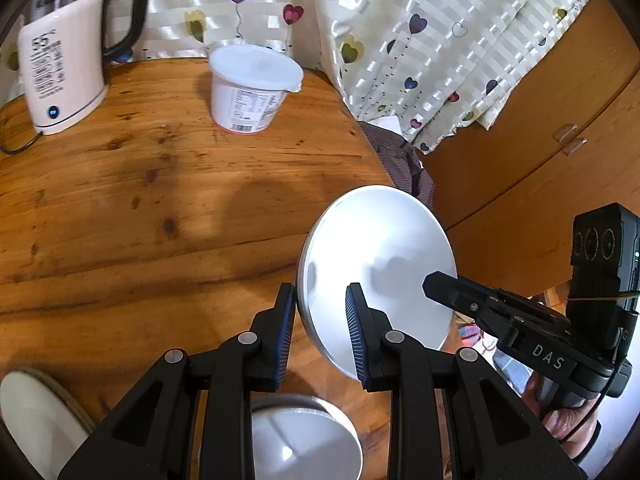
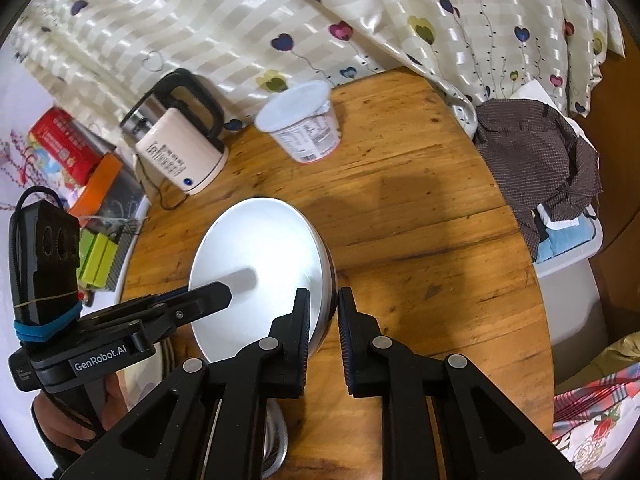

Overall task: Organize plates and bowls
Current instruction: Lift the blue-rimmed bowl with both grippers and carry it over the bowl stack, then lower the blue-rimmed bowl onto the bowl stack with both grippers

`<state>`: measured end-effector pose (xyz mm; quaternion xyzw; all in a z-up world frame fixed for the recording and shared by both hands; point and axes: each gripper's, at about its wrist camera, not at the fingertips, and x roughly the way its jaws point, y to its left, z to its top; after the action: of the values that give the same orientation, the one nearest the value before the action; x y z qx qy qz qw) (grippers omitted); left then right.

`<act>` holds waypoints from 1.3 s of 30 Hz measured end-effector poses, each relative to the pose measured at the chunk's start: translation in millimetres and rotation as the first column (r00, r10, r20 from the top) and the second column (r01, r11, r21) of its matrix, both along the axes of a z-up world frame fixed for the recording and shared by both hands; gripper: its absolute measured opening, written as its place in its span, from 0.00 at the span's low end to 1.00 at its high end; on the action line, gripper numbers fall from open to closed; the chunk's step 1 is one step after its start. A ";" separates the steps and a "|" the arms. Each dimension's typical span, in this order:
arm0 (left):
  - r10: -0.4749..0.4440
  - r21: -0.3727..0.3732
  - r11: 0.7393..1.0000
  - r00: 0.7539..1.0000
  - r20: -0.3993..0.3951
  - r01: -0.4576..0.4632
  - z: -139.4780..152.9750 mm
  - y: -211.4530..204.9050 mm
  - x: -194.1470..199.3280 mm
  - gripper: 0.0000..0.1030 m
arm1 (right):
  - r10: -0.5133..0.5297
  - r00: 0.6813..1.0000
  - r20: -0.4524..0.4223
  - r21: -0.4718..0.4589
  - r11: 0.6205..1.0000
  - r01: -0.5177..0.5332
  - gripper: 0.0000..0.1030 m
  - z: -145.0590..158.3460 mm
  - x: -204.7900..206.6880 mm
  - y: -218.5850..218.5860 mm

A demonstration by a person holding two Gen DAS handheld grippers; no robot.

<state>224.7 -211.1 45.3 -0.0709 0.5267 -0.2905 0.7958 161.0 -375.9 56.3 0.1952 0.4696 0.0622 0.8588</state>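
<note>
Two grippers, one dish. The round wooden table [image 1: 120,208] takes up most of both views, with a kettle [image 1: 64,68] and a lidded white tub [image 1: 252,88] at its far side, well apart from the work.

The steel plate [image 1: 384,248] is off the table, tilted steeply on edge above the near rim, with a gripper on each side.

Below it, a second steel dish [image 1: 312,436] lies flat under the left gripper, and a cream dish [image 1: 32,412] sits at the near left edge. Judgement: the steel dish is the likely place to stack the plate.

The right gripper [image 2: 324,294] has its jaws drawn in on the plate's rim, a pad on each face. The left gripper [image 1: 320,292] straddles the opposite rim. One pad touches the edge and the other lies across the face, but you cannot tell from here whether it is pressing.

Advice:
- Level the plate before lowering it, because a tilted rim will land edge first and skid on steel.
- Centre it over the lower dish.
- Move both hands together so the rim does not twist in the pads.
- Let go only once it has seated.
</note>
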 end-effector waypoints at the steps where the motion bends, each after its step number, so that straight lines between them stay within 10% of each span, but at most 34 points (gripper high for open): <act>1: 0.007 0.004 1.000 1.000 0.003 -0.007 1.8 2.4 -3.6 0.26 | 0.007 1.000 0.001 0.000 1.000 -0.007 0.14 1.3 -2.6 3.3; 39: 0.113 0.064 0.992 0.993 -0.019 -0.112 -9.4 70.2 -109.6 0.26 | 0.143 0.989 -0.038 0.027 0.989 -0.143 0.14 -9.6 -84.4 75.8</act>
<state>115.1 -140.8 36.0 -0.0788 0.5398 -0.2275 0.8066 76.6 -300.1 46.7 0.1725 0.4987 0.1253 0.8402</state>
